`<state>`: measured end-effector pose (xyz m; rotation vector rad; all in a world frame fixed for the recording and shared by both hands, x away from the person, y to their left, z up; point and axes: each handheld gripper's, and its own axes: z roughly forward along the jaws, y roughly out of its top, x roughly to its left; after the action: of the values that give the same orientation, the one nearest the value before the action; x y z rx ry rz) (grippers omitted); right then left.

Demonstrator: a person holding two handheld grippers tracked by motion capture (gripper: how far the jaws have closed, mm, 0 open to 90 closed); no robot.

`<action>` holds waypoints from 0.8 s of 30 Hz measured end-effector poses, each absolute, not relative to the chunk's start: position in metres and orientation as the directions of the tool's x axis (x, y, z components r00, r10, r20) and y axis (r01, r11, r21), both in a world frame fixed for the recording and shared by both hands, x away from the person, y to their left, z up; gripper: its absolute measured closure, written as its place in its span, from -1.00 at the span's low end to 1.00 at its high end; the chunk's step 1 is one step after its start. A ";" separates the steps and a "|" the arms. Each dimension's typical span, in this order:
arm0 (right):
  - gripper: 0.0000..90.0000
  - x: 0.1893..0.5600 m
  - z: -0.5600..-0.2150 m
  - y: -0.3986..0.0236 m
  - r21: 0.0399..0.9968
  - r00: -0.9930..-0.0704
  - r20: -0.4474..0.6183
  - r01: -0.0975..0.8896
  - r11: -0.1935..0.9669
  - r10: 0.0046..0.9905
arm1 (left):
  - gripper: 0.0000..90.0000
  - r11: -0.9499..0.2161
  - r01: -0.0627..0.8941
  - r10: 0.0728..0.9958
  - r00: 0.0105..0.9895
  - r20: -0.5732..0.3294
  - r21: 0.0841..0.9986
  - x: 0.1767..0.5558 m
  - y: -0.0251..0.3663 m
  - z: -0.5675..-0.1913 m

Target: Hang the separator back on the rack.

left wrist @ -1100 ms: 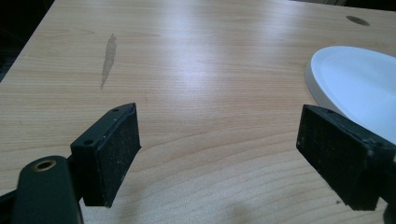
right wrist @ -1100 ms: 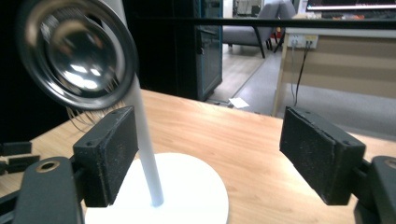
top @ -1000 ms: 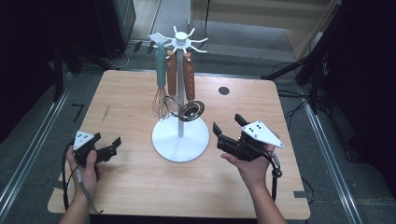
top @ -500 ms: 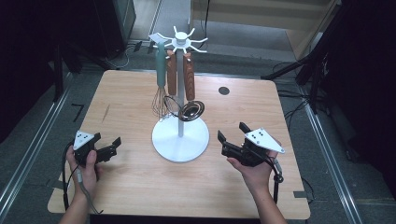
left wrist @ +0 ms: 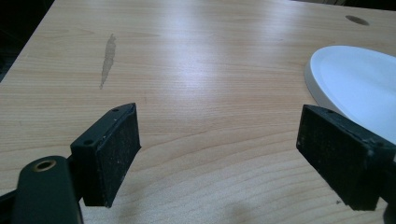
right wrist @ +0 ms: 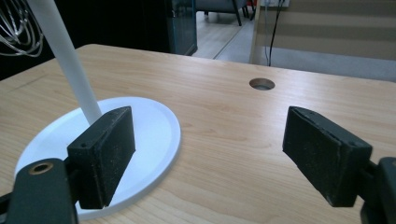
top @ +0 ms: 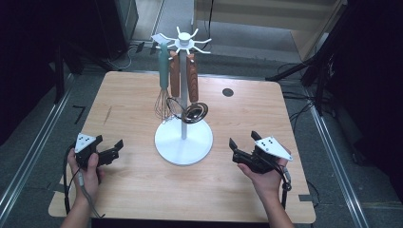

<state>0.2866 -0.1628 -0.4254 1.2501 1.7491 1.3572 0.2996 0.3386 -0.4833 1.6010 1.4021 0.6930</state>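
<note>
A white utensil stand (top: 183, 140) with a round base rises from the middle of the wooden table (top: 133, 95). From its top arms hang a green-handled whisk (top: 163, 95) and two wood-handled utensils (top: 191, 78). My left gripper (top: 109, 148) rests low at the table's front left, open and empty, with the stand's base (left wrist: 359, 84) off to its right. My right gripper (top: 243, 145) sits low at the front right, open and empty. Beyond its jaws lie the stand's base (right wrist: 154, 128) and pole (right wrist: 65, 60).
A round cable hole (top: 228, 92) is set in the table at the back right, the same hole (right wrist: 261, 84) lying beyond the right jaws. A dark streak (left wrist: 108, 58) marks the wood ahead of the left gripper. Dark floor and rails surround the table.
My right gripper has come down and toward the front edge, settling close to the tabletop. The left gripper has stayed where it was.
</note>
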 end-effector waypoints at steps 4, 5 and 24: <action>-0.61 0.287 -0.432 -0.169 0.941 -0.379 0.092 0.335 0.044 0.921 | -0.69 0.016 0.482 0.969 0.210 -0.133 0.876 0.300 0.339 -0.483; -0.61 0.288 -0.434 -0.170 0.940 -0.376 0.087 0.337 0.049 0.922 | -0.69 0.016 0.482 0.969 0.209 -0.133 0.876 0.300 0.339 -0.483; -0.63 0.290 -0.459 -0.201 0.917 -0.308 0.083 0.396 0.048 0.948 | -0.69 0.017 0.482 0.969 0.209 -0.134 0.876 0.299 0.339 -0.483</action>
<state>0.2905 -0.2015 -0.4585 1.3519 1.7575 1.2406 0.2993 0.3385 -0.4832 1.6002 1.4025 0.6936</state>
